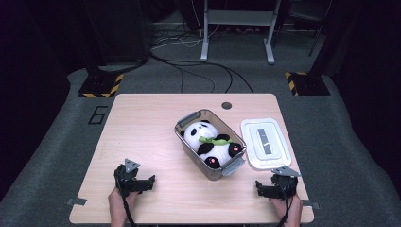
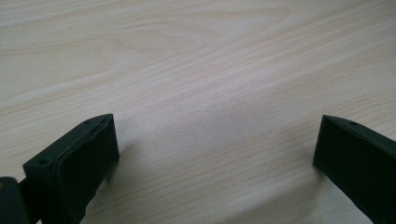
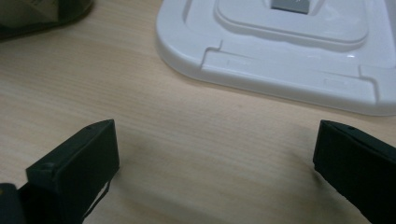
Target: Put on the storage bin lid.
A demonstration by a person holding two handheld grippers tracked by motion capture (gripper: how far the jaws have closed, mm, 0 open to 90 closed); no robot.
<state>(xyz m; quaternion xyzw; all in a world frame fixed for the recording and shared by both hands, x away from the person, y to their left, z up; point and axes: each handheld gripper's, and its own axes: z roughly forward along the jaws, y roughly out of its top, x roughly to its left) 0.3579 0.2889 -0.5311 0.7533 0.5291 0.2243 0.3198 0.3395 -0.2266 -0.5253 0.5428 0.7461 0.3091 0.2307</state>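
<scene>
Container: a clear plastic box with grey latches, set near the table's centre, askew to its edges.
Plush panda: laid on its back inside the container, rising to about rim level.
Lid: white, laid flat just right of the container, apart from it.
Left gripper: rested well left of and nearer than the container; jaws spread wide, nothing between them.
Right gripper: placed just before the lid's near edge; jaws spread wide, empty.
Risk: the lid is judged likely to seat crooked or stay unlatched if the plush is caught beneath it; the container may be pushed sideways while pressed.
</scene>
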